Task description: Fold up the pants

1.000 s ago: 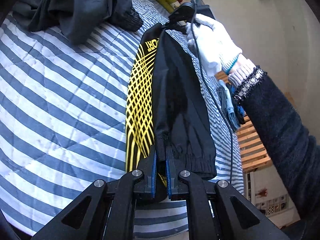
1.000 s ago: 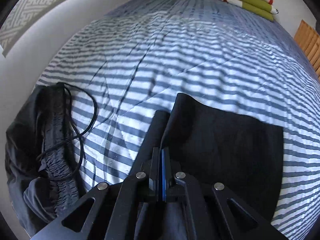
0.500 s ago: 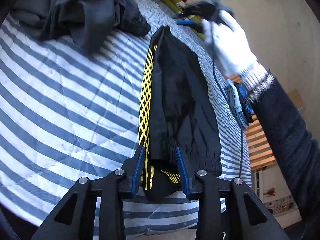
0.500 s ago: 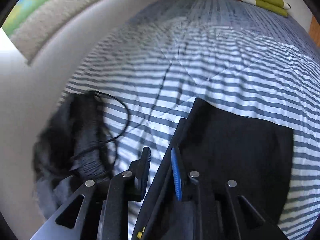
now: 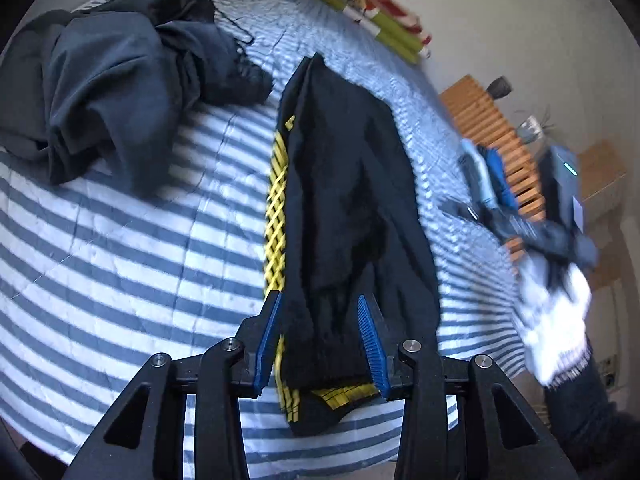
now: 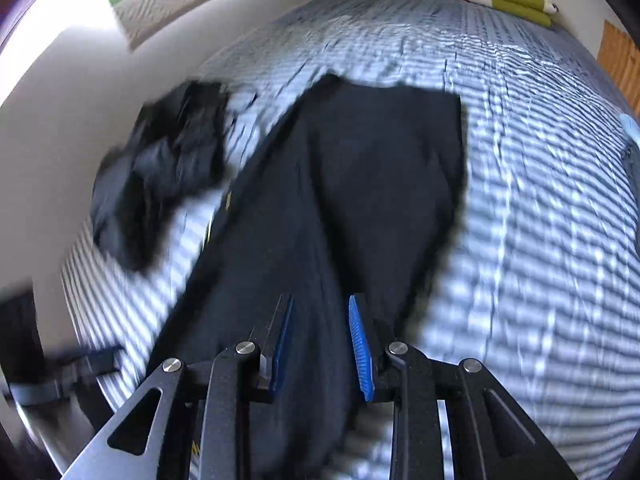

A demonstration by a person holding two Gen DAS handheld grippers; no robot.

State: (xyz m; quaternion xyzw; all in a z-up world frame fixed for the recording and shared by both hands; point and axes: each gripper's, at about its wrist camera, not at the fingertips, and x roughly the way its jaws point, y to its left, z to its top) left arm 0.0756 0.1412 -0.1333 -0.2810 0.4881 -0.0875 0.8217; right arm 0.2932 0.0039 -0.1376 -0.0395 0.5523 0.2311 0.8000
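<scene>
Black pants (image 5: 348, 200) with a yellow lattice side stripe lie folded lengthwise on the striped bed (image 5: 120, 264). My left gripper (image 5: 319, 300) hovers over the cuff end. Its jaws are opening and the blue pads stand clear of the cloth. In the blurred right wrist view the same pants (image 6: 360, 184) stretch away below my right gripper (image 6: 320, 300). Its jaws are opening too, with nothing pinched between them. A white-gloved hand (image 5: 556, 312) carries that right gripper (image 5: 516, 224) at the bed's right side.
A heap of dark grey clothes (image 5: 120, 80) lies at the far left of the bed, also seen as the dark heap (image 6: 160, 168). A folded green and red blanket (image 5: 368, 12) sits at the bed's far end. A wooden slatted frame (image 5: 492, 128) and blue cloths (image 5: 488, 176) lie to the right.
Both grippers have let go of the pants and opened. The pants now lie flat on the bed. The right hand swung from the far end to the right side; the left gripper rose a little.
</scene>
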